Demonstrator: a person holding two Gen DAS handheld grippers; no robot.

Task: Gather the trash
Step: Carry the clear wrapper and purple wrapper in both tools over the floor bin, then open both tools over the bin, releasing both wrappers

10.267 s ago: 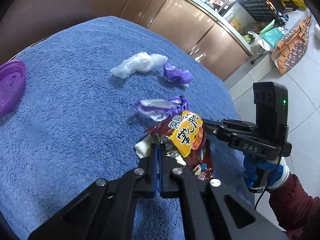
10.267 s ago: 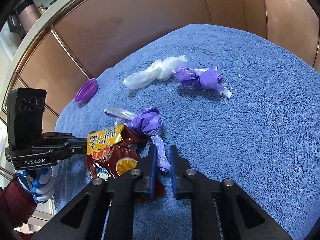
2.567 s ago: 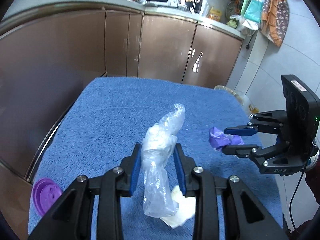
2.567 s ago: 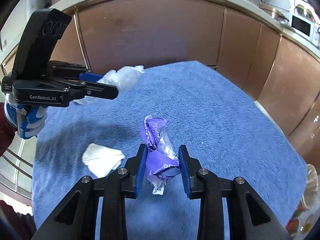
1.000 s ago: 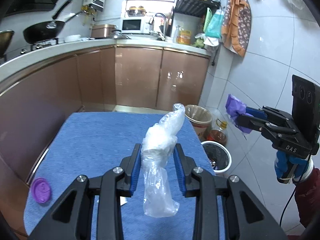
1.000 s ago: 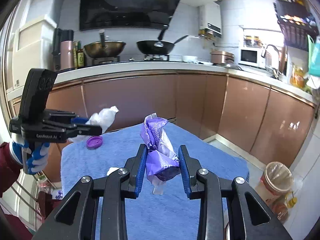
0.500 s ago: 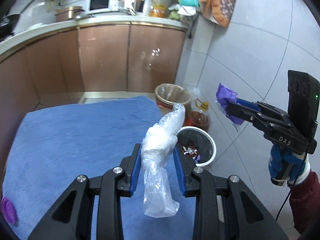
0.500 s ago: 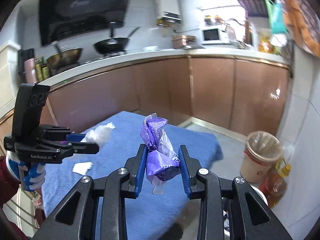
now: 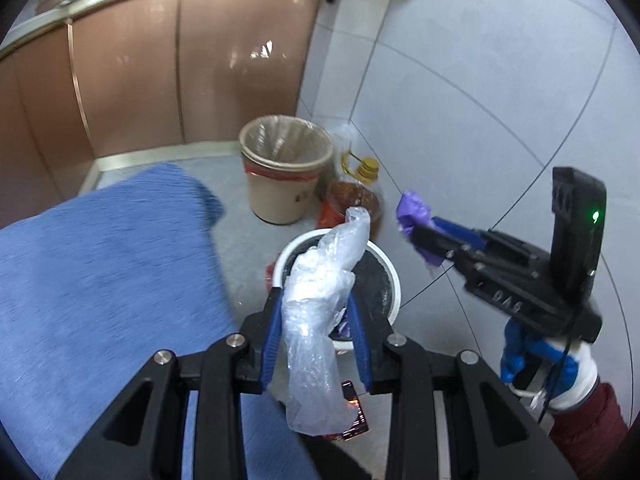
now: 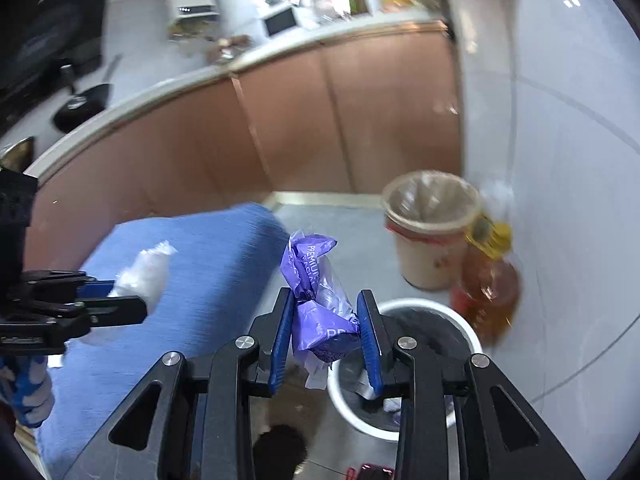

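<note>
Clamped between blue pads, the left gripper point(image 9: 316, 332) pinches a crumpled clear plastic bag point(image 9: 320, 312) that stands up out of the jaws, held above the white bin point(image 9: 394, 280) on the grey floor, with the blue towel point(image 9: 104, 280) to the left, a tan lined bin point(image 9: 286, 168) and an oil bottle point(image 9: 352, 196) behind, and the right gripper point(image 9: 416, 232) at right closed on a purple wrapper point(image 9: 412, 208). From the right wrist, the right gripper point(image 10: 325, 336) squeezes the purple wrapper point(image 10: 318, 300) just left of and above the white bin point(image 10: 472, 336), while the left gripper point(image 10: 140, 300) at left holds the clear plastic bag point(image 10: 146, 272) over the blue towel point(image 10: 208, 264).
</note>
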